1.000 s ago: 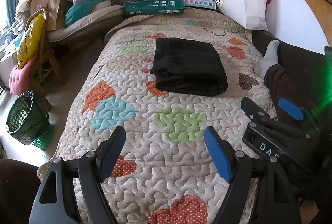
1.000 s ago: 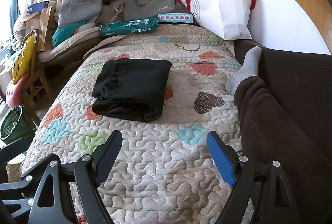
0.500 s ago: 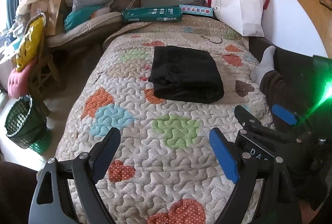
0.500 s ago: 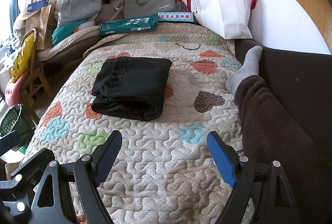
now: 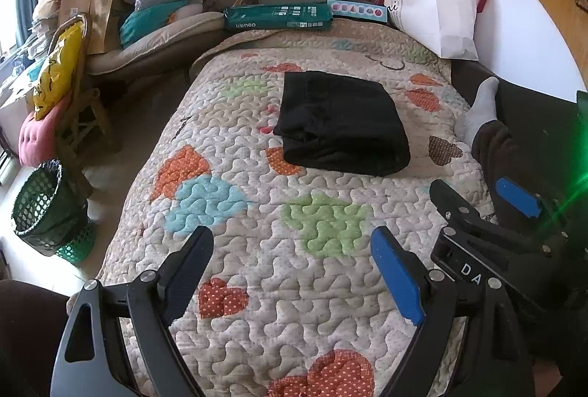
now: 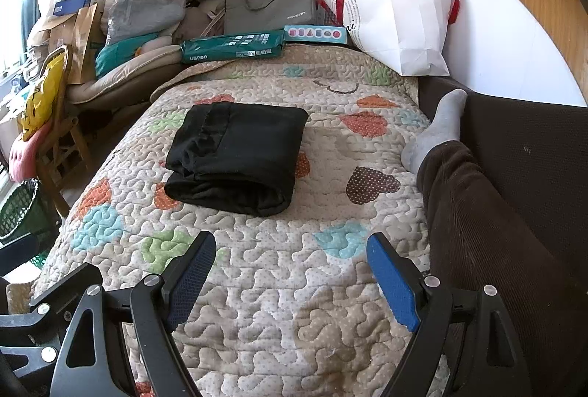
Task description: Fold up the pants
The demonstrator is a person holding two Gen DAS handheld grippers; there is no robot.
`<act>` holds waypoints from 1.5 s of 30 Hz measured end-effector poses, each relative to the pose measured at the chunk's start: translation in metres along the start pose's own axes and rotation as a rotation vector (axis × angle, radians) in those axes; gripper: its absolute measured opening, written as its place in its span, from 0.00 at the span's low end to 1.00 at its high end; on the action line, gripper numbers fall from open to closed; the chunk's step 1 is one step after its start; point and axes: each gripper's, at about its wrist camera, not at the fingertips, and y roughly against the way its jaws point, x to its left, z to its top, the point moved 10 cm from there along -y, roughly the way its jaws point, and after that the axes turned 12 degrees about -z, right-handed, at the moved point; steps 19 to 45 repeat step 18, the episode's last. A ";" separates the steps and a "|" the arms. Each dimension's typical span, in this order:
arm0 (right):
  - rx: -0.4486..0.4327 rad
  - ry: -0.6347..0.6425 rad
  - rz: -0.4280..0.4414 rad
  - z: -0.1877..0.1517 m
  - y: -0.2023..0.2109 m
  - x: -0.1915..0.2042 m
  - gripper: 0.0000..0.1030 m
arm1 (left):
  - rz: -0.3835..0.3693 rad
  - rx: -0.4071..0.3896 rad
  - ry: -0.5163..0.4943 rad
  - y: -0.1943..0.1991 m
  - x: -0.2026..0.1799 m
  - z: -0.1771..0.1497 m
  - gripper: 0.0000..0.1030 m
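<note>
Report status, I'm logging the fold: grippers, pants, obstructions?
Both hand-held grippers open, empty. Black pants folded on quilt. Nothing in the way.

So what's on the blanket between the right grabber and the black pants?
Nothing but bare quilt. In the right wrist view, only its coloured hearts lie between the open right gripper and the folded pants.

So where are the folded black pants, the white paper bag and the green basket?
Folded black pants (image 6: 239,154): right wrist view, middle of the top layer.
White paper bag (image 6: 397,18): right wrist view, its broad front side.
Green basket (image 5: 44,206): left wrist view, its mesh wall.
</note>
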 end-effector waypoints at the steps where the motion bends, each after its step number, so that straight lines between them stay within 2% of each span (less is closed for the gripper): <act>1: -0.001 0.001 0.000 0.000 0.000 0.000 0.86 | 0.003 0.002 0.000 0.000 0.001 0.000 0.84; 6: -0.005 0.011 0.002 0.000 0.001 0.002 0.86 | -0.005 0.008 0.011 -0.002 0.005 -0.001 0.84; 18: 0.029 0.031 0.016 -0.007 -0.005 0.007 0.87 | 0.030 0.030 0.043 -0.005 0.023 -0.005 0.84; 45: 0.029 0.031 0.016 -0.007 -0.005 0.007 0.87 | 0.030 0.030 0.043 -0.005 0.023 -0.005 0.84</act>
